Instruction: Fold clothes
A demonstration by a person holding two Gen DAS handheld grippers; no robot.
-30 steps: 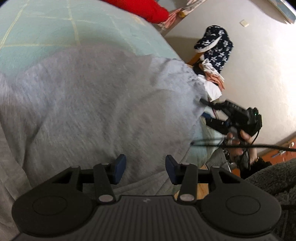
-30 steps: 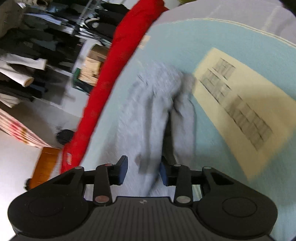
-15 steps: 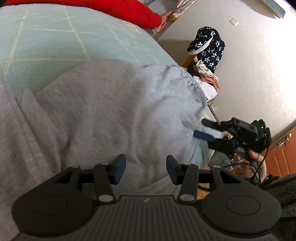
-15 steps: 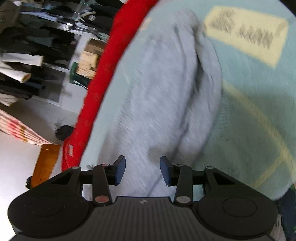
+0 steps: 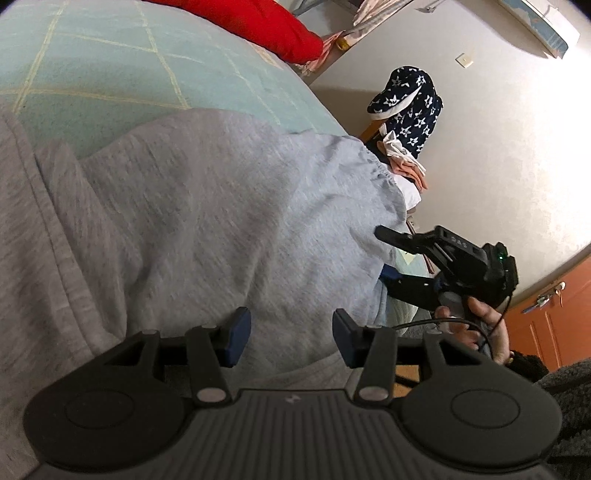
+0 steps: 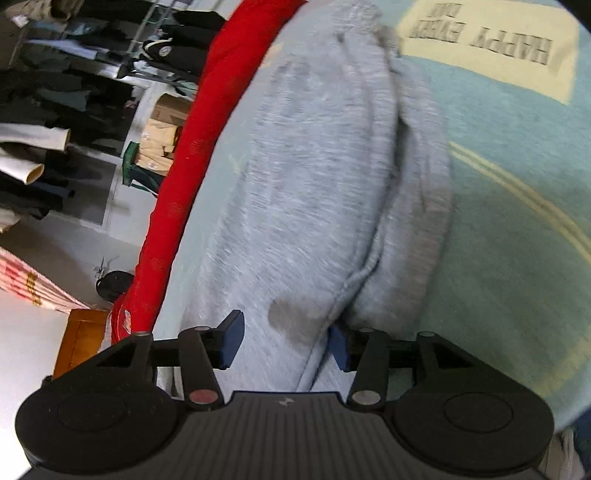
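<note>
A grey garment (image 5: 207,221) lies spread on the light-teal bed cover (image 5: 110,62). My left gripper (image 5: 290,339) hovers over its near part, jaws apart, with cloth lying under them and no pad pressing. In the right wrist view the same garment (image 6: 314,166) runs lengthwise away from me with a fold along its right side. My right gripper (image 6: 284,345) straddles the garment's near end and its jaws are opening; cloth lies between them and partly covers the right pad. The left wrist view shows the right gripper (image 5: 391,258) at the garment's right edge, held by a hand (image 5: 480,325).
A red blanket (image 6: 184,155) runs along the bed's far side (image 5: 266,26). A cream lettered panel (image 6: 491,40) is printed on the cover. Star-patterned navy clothes (image 5: 406,107) hang beside the bed. Dark clothes on a rack (image 6: 74,74) and cardboard boxes (image 6: 162,133) stand beyond.
My right gripper's jaws have widened and it has moved in close along the garment. My left gripper has shifted forward over the cloth, which now fills more of its view.
</note>
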